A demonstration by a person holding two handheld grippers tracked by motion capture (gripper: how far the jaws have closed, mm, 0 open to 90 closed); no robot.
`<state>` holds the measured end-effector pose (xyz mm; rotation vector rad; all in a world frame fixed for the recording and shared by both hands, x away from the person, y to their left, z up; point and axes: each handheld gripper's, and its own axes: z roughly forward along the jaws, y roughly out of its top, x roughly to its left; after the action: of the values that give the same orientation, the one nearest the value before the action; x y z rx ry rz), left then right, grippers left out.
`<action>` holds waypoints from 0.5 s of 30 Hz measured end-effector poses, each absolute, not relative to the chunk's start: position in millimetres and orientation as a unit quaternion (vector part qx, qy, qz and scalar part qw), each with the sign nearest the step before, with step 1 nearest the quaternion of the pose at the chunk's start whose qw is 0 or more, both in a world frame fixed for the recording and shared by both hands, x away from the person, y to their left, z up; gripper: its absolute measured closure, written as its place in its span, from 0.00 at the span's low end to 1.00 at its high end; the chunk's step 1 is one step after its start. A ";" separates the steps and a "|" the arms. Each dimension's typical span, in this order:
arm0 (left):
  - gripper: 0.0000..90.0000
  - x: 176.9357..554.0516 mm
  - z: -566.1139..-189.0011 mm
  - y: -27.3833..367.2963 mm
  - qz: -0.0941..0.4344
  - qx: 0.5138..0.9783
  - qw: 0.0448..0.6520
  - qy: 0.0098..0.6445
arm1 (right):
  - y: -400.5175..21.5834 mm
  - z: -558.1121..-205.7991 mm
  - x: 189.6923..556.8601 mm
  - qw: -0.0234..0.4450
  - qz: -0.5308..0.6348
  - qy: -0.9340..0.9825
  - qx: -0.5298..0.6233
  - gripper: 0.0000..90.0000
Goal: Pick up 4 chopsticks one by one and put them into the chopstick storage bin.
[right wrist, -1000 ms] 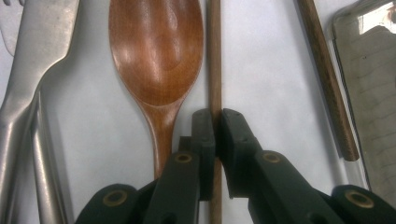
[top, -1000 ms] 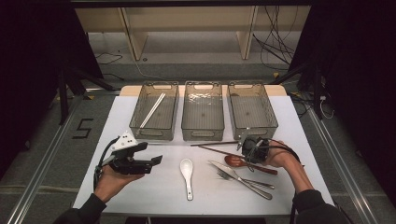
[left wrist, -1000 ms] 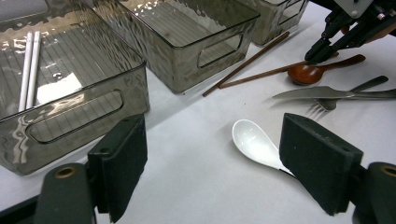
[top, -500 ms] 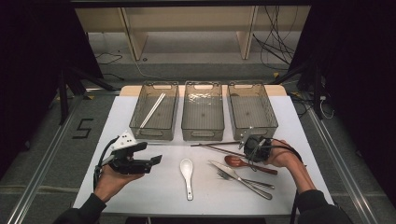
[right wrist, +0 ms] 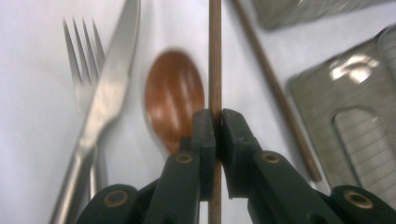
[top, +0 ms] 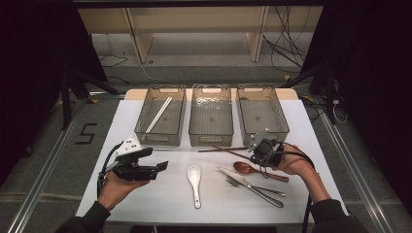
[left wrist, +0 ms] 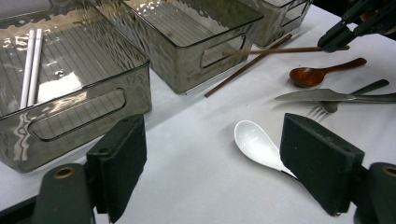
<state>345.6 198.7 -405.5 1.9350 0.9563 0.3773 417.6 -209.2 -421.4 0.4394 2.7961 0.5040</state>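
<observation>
My right gripper [right wrist: 215, 116] is shut on a thin brown wooden chopstick [right wrist: 215, 56] and holds it a little above the white table [top: 145, 204], in front of the right bin [top: 262, 114]. The held chopstick [top: 224, 148] points left across the table. A second brown chopstick [right wrist: 275, 93] lies on the table beside it. A wooden spoon [top: 248, 169] lies just below the right gripper [top: 260, 151]. My left gripper [left wrist: 212, 135] stands open with nothing between its pads, at the near left [top: 163, 166], facing a white spoon [left wrist: 257, 144].
Three grey see-through bins stand in a row at the back; the left bin [top: 145, 131] holds white chopsticks [top: 158, 115], and the middle bin [top: 211, 138] stands beside it. A knife [top: 243, 182] and a fork [top: 255, 188] lie at the near right.
My right gripper has risen slightly with the brown chopstick pinched in it. The left gripper has stayed where it was.
</observation>
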 end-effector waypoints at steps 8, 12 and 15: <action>0.20 346.1 -404.8 197.9 0.147 0.777 0.472 0.390 | -193.4 -403.9 409.3 0.142 0.255 0.941 0.173 0.95; 0.18 347.4 -404.6 195.7 0.143 0.770 0.482 0.392 | -184.1 -399.4 405.4 0.143 0.277 0.934 0.175 0.95; 0.18 350.6 -404.8 191.9 0.125 0.761 0.497 0.397 | -178.0 -397.1 402.4 0.146 0.287 0.931 0.173 0.95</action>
<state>350.6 191.9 -404.8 1.8439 0.9616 0.3038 402.4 -178.0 -397.1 0.4973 2.6795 0.8268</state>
